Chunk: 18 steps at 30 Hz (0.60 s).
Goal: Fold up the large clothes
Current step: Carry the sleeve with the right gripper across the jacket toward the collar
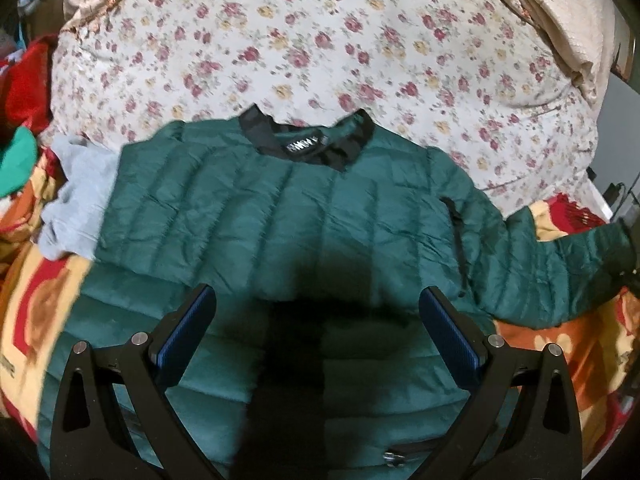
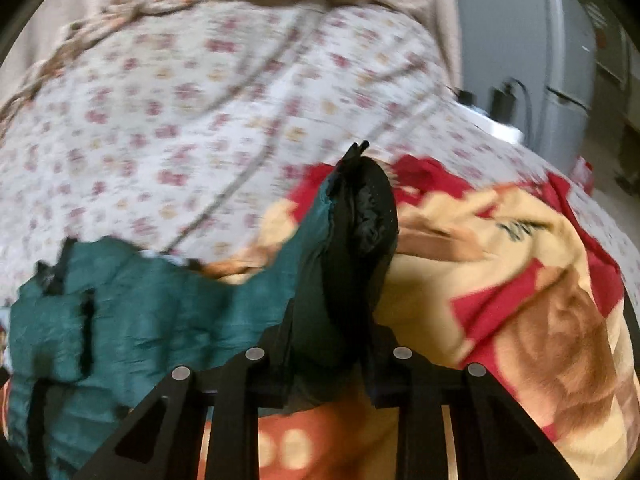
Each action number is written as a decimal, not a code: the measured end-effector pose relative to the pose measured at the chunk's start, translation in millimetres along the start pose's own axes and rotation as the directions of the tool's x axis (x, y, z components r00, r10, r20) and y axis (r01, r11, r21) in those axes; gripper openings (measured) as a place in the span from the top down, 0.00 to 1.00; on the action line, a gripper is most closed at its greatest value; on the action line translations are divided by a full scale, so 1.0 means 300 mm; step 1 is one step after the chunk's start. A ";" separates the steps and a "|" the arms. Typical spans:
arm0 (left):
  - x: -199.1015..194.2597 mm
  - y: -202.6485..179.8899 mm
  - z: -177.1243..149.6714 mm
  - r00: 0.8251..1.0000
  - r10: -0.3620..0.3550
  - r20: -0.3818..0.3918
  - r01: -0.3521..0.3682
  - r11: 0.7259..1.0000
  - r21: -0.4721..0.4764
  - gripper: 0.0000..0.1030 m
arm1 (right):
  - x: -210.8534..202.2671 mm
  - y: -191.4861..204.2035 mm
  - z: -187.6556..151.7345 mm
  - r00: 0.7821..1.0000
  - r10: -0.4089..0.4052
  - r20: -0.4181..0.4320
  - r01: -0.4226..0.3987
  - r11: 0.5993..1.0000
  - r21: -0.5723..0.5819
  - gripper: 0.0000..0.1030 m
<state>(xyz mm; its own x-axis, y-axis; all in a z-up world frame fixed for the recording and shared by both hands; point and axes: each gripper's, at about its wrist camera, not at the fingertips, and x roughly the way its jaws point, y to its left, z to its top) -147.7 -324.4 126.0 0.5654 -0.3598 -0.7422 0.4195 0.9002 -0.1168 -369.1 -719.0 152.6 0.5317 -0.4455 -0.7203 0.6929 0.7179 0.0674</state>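
Jacket [image 1: 280,208] is lying ahead of my spread left tongs [image 1: 318,300] | my right tongs [image 2: 332,312] are pinching its sleeve cuff [image 2: 360,216]

I see a bed [image 1: 360,40] under a floral sheet; a grey fridge [image 2: 560,60] stands just beside its far corner.

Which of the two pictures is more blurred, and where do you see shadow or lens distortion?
Right wrist view: strong motion blur on the floral sheet; the held jacket sleeve stays sharper. Left wrist view: only mildly soft; a dark shadow lies on the green jacket between the open fingers. Both views: fisheye bending, black corners.
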 end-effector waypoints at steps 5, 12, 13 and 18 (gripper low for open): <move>-0.011 0.074 0.020 0.998 0.058 0.015 -0.058 0.998 0.017 0.01 | -0.056 0.199 0.019 0.995 0.097 0.010 -0.096 0.991 -0.090 0.78; -0.029 0.192 0.022 0.996 0.086 0.017 -0.085 0.996 -0.025 0.01 | -0.055 0.466 0.021 0.985 0.170 -0.013 -0.169 0.963 -0.211 0.79; -0.030 0.201 0.021 0.996 0.088 0.018 -0.087 0.996 -0.028 0.01 | -0.051 0.497 0.018 0.983 0.184 -0.019 -0.184 0.959 -0.215 0.80; -0.032 0.250 0.018 0.995 0.094 0.015 -0.093 0.995 -0.043 0.01 | -0.031 0.643 0.006 0.962 0.265 -0.071 -0.274 0.935 -0.226 0.82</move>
<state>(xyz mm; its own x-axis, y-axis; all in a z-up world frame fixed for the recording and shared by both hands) -117.9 -254.9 127.8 0.6125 -0.2774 -0.7402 0.3343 0.9394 -0.0754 -239.4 -577.3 173.6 0.6601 -0.2005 -0.7239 0.3922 0.9139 0.1045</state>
